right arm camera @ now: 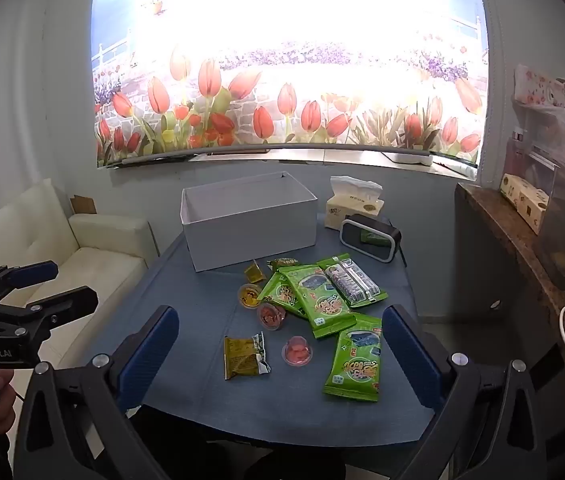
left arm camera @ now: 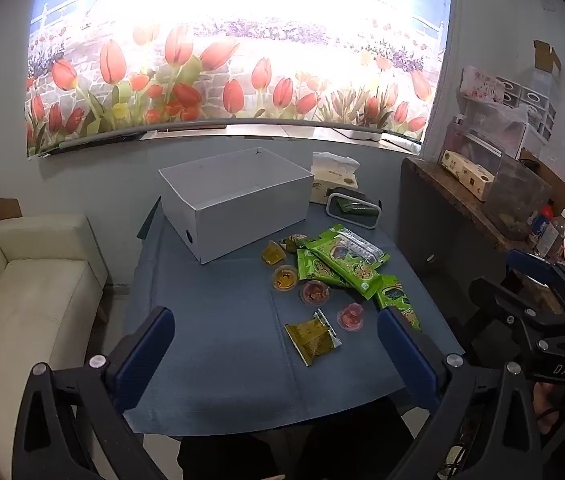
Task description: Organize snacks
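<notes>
Your left gripper (left arm camera: 276, 354) and right gripper (right arm camera: 280, 350) both hover above the near edge of a table (right arm camera: 202, 304) covered in matte blue-grey cloth. Each has its black jaws spread wide, the blue padded fingers (right arm camera: 148, 354) empty.

The snacks lie loose at the table's middle and right. Glossy green foil packets (right arm camera: 318, 304) overlap in a fan, one showing a ribbed clear tray; another green packet (right arm camera: 356, 358) lies apart, nearest your right gripper. A crinkled, yellow-brown wrapper (right arm camera: 244, 356) lies flat near the front. Small round clear jelly cups sit around them: a red one (right arm camera: 297, 351) just beside the wrapper, another red one (right arm camera: 270, 316) and a yellow one (right arm camera: 249, 295) touching the green pile.

Behind the snacks stands an open, rectangular white cardboard box (right arm camera: 248, 222). To its right are a soft tissue pack (right arm camera: 354, 206) and a rounded black-and-white clock-like device (right arm camera: 370, 236).
</notes>
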The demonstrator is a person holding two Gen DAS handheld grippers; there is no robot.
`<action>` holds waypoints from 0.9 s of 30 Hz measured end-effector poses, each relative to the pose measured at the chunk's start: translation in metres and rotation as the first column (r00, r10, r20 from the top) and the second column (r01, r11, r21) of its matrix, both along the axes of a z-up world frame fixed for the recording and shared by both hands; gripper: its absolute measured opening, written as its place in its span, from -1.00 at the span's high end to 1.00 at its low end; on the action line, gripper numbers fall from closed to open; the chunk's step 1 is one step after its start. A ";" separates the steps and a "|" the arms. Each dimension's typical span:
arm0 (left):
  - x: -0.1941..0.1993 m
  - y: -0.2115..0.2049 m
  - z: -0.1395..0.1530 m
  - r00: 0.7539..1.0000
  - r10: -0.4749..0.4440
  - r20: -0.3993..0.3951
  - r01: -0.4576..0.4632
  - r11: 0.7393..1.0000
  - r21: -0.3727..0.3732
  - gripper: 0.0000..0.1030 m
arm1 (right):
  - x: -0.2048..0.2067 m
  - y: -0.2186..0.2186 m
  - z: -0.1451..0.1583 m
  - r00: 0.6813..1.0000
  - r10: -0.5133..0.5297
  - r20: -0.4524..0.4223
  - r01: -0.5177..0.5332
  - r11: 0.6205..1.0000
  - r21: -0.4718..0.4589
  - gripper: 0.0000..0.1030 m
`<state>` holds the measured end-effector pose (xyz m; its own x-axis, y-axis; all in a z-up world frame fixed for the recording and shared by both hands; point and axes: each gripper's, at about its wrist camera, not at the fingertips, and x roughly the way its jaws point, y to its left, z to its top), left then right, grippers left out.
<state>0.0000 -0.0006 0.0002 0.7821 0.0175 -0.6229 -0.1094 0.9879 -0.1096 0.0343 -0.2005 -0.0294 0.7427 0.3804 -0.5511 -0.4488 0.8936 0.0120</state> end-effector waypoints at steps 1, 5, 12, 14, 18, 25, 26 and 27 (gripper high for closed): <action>0.000 0.000 0.000 1.000 0.004 0.003 -0.004 1.000 0.010 -1.00 | 0.000 0.000 0.000 1.000 -0.001 0.000 0.001 1.000 0.001 -1.00; 0.000 0.002 0.000 1.000 -0.002 0.004 0.002 1.000 -0.004 -1.00 | -0.001 0.002 -0.003 1.000 -0.001 -0.002 0.001 1.000 -0.006 -1.00; -0.001 -0.008 0.002 1.000 -0.020 0.003 0.020 1.000 0.002 -1.00 | -0.002 0.001 -0.004 1.000 -0.003 -0.006 0.003 1.000 -0.008 -1.00; -0.001 -0.011 0.001 1.000 -0.024 0.004 0.024 1.000 0.003 -1.00 | -0.001 0.001 -0.004 1.000 -0.004 -0.010 0.004 1.000 -0.007 -1.00; 0.003 -0.007 0.003 0.999 -0.035 0.004 0.035 0.999 0.006 -1.00 | 0.000 -0.001 -0.004 1.000 -0.009 -0.011 0.009 1.000 -0.007 -1.00; 0.003 -0.009 0.003 0.999 -0.041 0.011 0.041 0.999 0.022 -1.00 | 0.000 -0.002 -0.003 1.000 -0.014 -0.012 0.014 1.000 -0.003 -1.00; 0.003 -0.009 0.003 0.999 -0.047 0.014 0.047 0.999 0.020 -1.00 | -0.001 -0.002 -0.003 1.000 -0.015 -0.011 0.015 1.000 -0.004 -1.00; 0.002 -0.009 0.003 0.999 -0.049 0.013 0.049 0.999 0.018 -1.00 | -0.001 -0.002 -0.003 1.000 -0.015 -0.011 0.015 1.000 -0.004 -1.00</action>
<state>0.0024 -0.0093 0.0028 0.7905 -0.0103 -0.6124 -0.0593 0.9939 -0.0933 0.0334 -0.2025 -0.0320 0.7420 0.3673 -0.5608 -0.4356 0.9001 0.0132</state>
